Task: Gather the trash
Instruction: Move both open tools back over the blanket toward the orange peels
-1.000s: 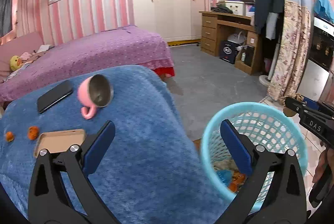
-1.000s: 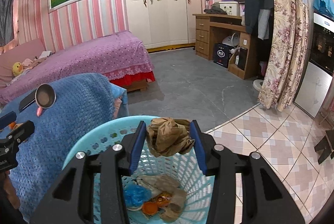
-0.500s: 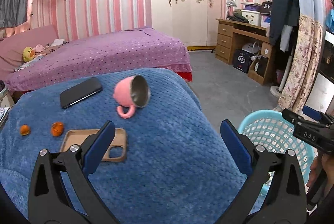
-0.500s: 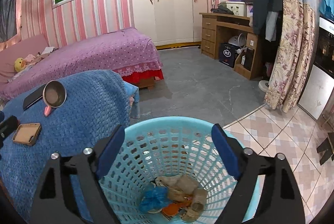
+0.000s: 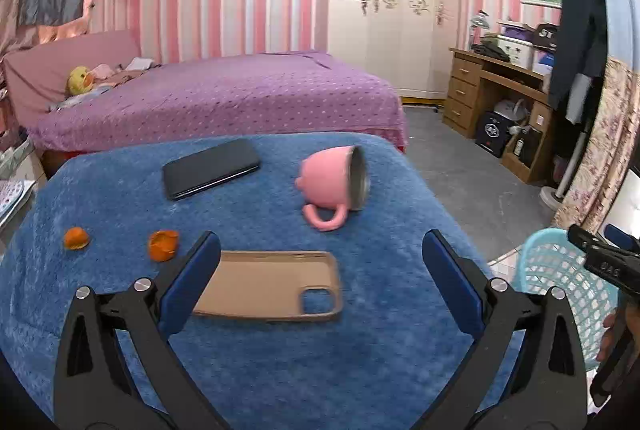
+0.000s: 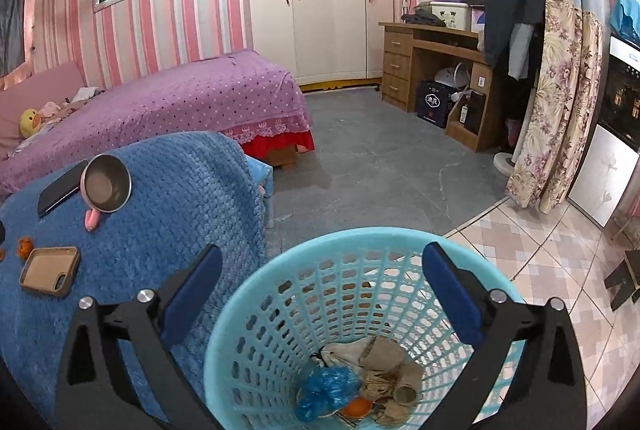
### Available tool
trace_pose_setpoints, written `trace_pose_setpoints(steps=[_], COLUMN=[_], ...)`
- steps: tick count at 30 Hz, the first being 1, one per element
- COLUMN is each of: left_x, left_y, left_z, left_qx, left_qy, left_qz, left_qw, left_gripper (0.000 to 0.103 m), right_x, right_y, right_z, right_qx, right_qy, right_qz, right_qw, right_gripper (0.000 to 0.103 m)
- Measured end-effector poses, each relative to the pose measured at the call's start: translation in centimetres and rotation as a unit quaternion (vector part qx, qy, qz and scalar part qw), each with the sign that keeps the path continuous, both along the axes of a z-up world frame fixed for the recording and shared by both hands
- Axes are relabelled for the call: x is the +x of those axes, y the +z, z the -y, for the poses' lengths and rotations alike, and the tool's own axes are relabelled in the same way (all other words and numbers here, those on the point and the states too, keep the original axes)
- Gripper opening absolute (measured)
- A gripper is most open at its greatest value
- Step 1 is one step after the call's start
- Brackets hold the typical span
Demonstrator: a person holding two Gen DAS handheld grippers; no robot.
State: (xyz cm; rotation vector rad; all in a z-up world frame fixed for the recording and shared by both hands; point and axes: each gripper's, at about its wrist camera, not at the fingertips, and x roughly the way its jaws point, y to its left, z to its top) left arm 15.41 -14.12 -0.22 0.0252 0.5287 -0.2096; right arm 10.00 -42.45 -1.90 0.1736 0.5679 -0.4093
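Gaping fingers of both grippers, the right's (image 6: 320,290) widening over a lattice-walled plastic basket (image 6: 280,254), the left's (image 5: 320,282) over fuzzy blanket (image 5: 280,370).

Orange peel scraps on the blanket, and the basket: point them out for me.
left orange peel (image 5: 76,238), left wrist view, its top.
right orange peel (image 5: 163,244), left wrist view, its middle.
basket (image 6: 280,262), right wrist view, left rim.

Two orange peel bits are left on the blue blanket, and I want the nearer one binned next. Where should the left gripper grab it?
Take the nearer orange peel across its curled rim, coming down from above with the open left gripper. It sits cupped, hollow up, on soft blue blanket; a low sideways approach would likely snag pile or nudge the phone case beside it.
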Motion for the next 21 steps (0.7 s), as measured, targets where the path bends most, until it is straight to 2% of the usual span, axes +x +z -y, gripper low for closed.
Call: trace_pose_setpoints(steps=[14,21], left_x=[2.5,3.6], left_y=[-1.3,-2.3], left_z=[-7.6,-12.0], left_qx=[0.010,0.020], left_qy=[0.036,0.057], left_qz=[-0.018,-0.030], left_qw=[0.9992,0.9977], left_gripper=[0.098,0.098], right_x=[2.3,3.6], right_y=[-0.8,-1.1], right_z=[-4.2,-7.0], right_qx=[0.008,-0.012], right_qy=[0.005,0.019], right_qz=[-0.004,-0.015], right_qw=[1.000,1.000], right_gripper=[0.098,0.098])
